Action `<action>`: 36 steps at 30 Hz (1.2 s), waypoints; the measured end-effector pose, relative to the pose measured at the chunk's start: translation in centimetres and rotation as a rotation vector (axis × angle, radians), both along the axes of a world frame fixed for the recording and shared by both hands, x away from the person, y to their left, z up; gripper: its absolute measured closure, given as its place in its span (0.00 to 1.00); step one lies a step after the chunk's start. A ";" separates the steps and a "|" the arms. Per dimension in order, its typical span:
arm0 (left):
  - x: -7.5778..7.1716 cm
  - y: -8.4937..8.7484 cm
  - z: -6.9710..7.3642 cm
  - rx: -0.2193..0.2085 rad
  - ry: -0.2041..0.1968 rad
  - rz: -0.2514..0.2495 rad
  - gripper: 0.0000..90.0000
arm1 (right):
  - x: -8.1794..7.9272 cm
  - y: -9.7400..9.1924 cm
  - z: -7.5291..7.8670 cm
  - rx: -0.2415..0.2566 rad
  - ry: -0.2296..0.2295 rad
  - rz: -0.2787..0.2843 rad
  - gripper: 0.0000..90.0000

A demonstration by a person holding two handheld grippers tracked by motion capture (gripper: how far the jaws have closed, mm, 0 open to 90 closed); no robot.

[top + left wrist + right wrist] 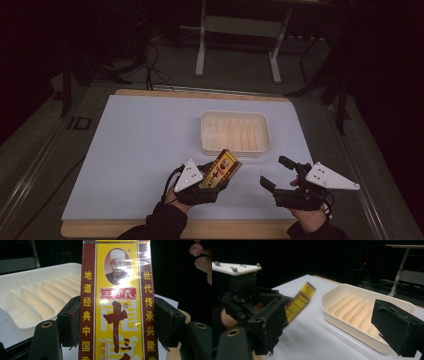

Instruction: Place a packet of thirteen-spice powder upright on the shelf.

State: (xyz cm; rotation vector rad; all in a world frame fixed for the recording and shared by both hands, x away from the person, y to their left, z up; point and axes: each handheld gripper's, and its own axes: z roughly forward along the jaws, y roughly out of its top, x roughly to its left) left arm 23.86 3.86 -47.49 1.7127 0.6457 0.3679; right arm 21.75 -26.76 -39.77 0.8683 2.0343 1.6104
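Note:
A tall yellow-and-red seasoning box (223, 168) with Chinese print is clamped between the jaws of my left gripper (215, 180), held tilted just above the mat's front middle. In the left gripper view the box (116, 302) stands upright between both black pads (71, 321), so the left gripper (117, 322) is shut on it. My right gripper (273, 170) hovers to the right, open and holding nothing. In the right gripper view its jaws stand wide apart (334, 325), with the box (299, 301) off to the left.
A white ribbed tray (235, 114) sits just beyond both grippers, seen up close as the tray (37, 270) and the tray (342, 287). A pale mat (140, 145) covers the wooden board. A desk frame (201, 50) stands on the floor behind.

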 end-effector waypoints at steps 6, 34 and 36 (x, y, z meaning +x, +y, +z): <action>-0.1 -0.7 0.0 -0.018 -0.030 0.003 0.37 | 0.2 1.8 0.5 0.008 0.019 0.054 0.16; -1.7 -2.8 0.1 -0.150 -0.251 0.070 0.37 | 1.6 6.7 0.3 0.154 0.125 -0.013 0.24; -1.7 -2.7 0.2 -0.176 -0.247 0.080 0.37 | 1.5 6.8 0.3 0.162 0.125 -0.016 0.26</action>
